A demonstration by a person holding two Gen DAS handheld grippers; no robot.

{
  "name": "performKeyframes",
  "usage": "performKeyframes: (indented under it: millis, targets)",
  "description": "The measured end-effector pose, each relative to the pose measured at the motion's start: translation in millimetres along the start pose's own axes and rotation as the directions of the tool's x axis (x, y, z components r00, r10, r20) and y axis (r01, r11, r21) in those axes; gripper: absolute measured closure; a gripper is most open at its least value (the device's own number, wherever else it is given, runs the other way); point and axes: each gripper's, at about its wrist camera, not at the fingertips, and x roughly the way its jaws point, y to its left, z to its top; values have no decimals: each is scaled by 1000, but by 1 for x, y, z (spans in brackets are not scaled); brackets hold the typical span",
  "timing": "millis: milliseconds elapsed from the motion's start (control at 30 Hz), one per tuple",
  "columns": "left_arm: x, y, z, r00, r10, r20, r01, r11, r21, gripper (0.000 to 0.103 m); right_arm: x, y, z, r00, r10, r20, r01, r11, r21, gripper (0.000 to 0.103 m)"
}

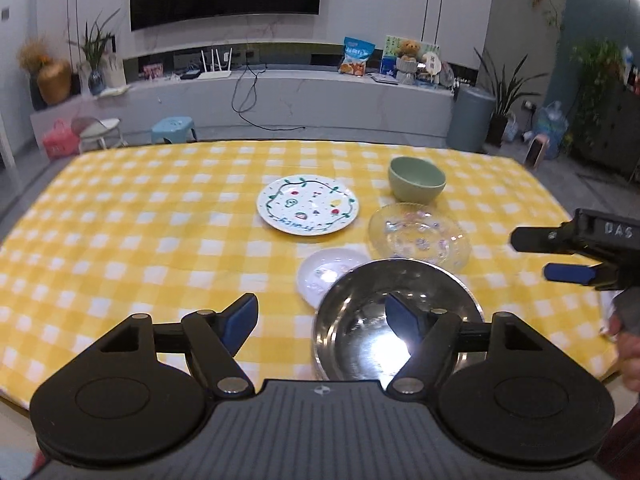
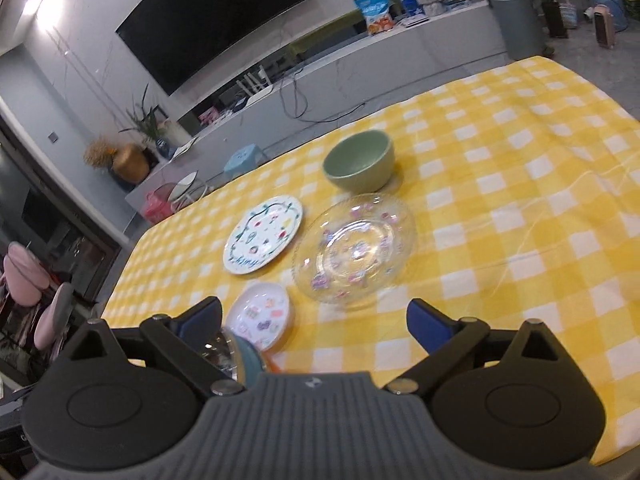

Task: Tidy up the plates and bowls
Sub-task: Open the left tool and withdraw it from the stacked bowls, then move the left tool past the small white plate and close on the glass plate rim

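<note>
Where light glares, steel bowl [image 1: 400,312] shines

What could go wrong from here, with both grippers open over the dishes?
1. The steel bowl appears to overlap the rim of the small white dish; shifting either may drag the other.
2. The clear glass plate lies close beside the green bowl and the painted plate; open fingers reaching for it could knock a neighbour.
3. The glass plate lies flat on the checked cloth, so its rim may slip from a pinch.
</note>
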Motion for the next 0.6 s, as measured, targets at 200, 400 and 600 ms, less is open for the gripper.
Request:
performKeyframes:
  millis: [200, 400, 600]
  targets:
    - [7, 5, 17, 998, 56, -11, -57, 998, -15, 17, 1, -16, 3, 999, -53, 6, 53, 998, 22, 7]
    - [17, 18, 50, 1000, 17, -19, -19, 996, -89, 17, 6, -31, 4, 999, -13, -30, 15, 997, 82, 15]
    - [58, 29, 78, 988, -145, -63, 139, 986, -90, 24, 17, -51, 10, 998, -38, -58, 46, 989, 138, 22]
